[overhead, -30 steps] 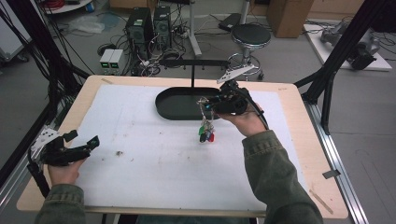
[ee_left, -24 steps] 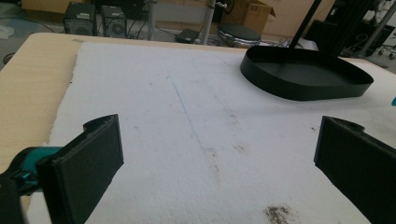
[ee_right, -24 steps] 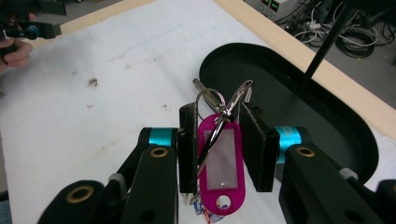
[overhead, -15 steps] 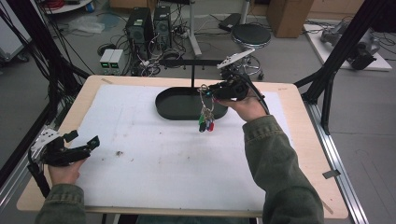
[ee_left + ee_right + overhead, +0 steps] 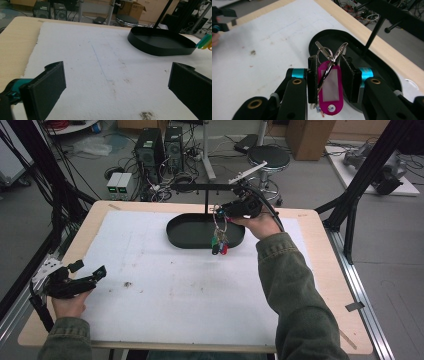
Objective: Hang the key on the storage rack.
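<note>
My right gripper (image 5: 223,212) is shut on a bunch of keys (image 5: 218,244) with green, red and magenta tags, which dangles over the black oval tray (image 5: 182,234). In the right gripper view the pads (image 5: 313,78) squeeze the magenta tag (image 5: 332,93) and the metal key rings (image 5: 325,52). A black rack bar (image 5: 200,186) on a post stands just behind the tray. My left gripper (image 5: 90,268) rests at the table's front left, open, with nothing between its jaws (image 5: 117,87).
A white sheet (image 5: 165,285) covers most of the wooden table (image 5: 320,285). A small dark smudge (image 5: 128,283) marks the sheet near the left gripper. Computers, cables and a stool (image 5: 270,156) sit on the floor beyond the far edge.
My right gripper has lifted the key bunch and carried it back and to the right, from the tray's front rim to above the tray near the rack bar. The left gripper has stayed put.
</note>
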Tool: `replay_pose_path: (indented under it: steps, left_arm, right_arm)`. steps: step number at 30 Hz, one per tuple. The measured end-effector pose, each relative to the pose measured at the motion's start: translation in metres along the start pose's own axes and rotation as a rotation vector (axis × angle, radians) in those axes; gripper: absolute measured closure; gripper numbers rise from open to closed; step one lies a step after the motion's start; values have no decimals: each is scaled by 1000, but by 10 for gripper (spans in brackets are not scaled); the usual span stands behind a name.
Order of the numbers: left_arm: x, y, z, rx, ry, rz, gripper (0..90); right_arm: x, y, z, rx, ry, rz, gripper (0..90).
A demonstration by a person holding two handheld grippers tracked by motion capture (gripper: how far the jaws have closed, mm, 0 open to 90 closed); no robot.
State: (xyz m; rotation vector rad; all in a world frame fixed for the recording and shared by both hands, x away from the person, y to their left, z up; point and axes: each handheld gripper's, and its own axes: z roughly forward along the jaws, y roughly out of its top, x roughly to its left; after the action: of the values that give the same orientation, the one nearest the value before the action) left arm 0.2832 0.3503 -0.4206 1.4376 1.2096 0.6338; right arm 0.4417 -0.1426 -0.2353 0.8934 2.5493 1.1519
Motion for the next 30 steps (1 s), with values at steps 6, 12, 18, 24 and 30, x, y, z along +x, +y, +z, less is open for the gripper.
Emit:
replay_pose_path:
  steps: [6,12,18,24,30]
  left_arm:
    - [1,0,0,-2,2,-3,17]
    - [1,0,2,-5,-3,-7,17]
    - [2,0,2,-11,-1,-12,17]
    - [4,0,2,-18,-4,-20,17]
    - [5,0,2,-29,-6,-28,17]
  right_arm:
    - [-6,13,8,16,-8,-6,691]
    - [-14,26,16,-6,8,6,691]
    - [-25,35,21,6,-11,18,691]
    - [-42,43,32,17,-23,63,691]
    - [-55,44,37,-4,-25,94,691]
